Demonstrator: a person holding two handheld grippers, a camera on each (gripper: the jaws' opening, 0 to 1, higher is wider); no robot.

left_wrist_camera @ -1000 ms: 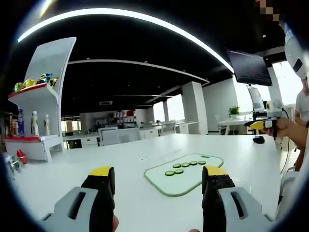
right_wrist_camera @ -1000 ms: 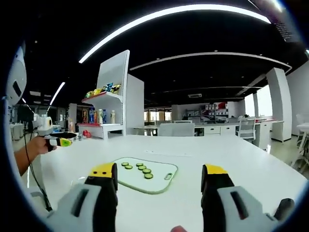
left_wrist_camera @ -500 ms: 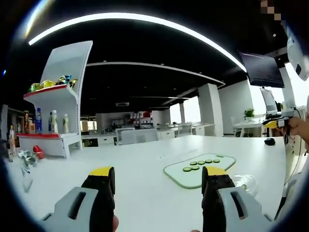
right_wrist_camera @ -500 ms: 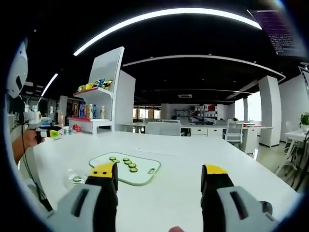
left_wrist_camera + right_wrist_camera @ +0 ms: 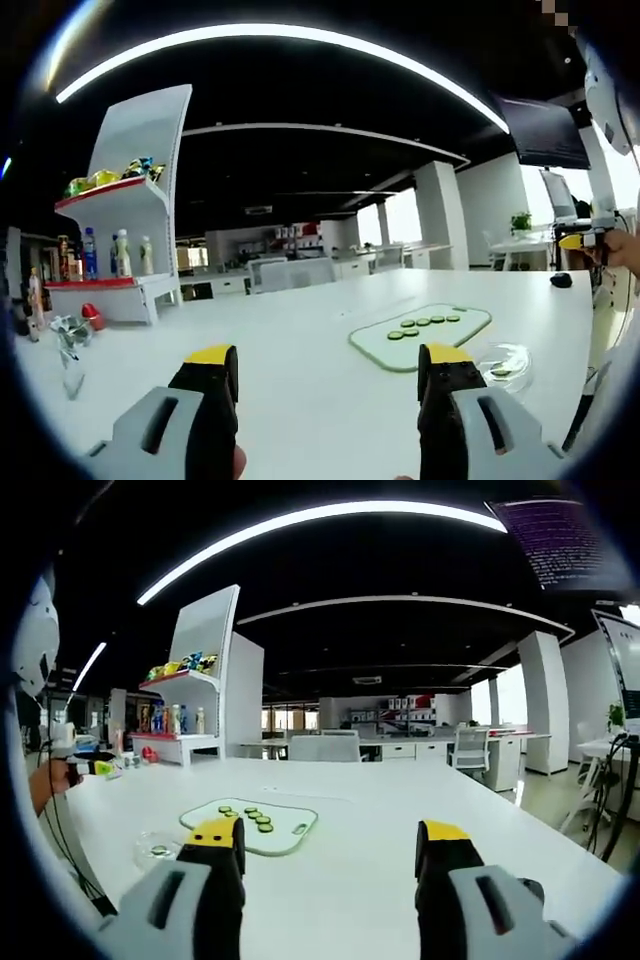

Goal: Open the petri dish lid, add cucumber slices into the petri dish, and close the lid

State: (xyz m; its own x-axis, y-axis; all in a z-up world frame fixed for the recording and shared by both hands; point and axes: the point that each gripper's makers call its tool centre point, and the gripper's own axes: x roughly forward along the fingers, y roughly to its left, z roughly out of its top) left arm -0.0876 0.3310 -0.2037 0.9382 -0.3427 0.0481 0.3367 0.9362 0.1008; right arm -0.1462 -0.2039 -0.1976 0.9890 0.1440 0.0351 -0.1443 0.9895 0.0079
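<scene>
Left gripper view | cucumber slices [image 5: 422, 327]: six | petri dish [image 5: 502, 362]: one

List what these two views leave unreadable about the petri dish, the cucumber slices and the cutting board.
- Petri dish, left gripper view: clear and small; whether its lid is on cannot be told.
- Petri dish, right gripper view: faint near the edge; contents unclear.
- Cucumber slices: some hidden behind the right gripper jaws; count uncertain.
- Cutting board: near edge cut off by the left gripper.

A long white table [image 5: 300, 330] stands under a dark ceiling with curved light strips [image 5: 300, 40]. Beyond the table's far edge stand a white shelf [image 5: 125, 200] with bottles, desks, columns and bright windows [image 5: 500, 695].
</scene>
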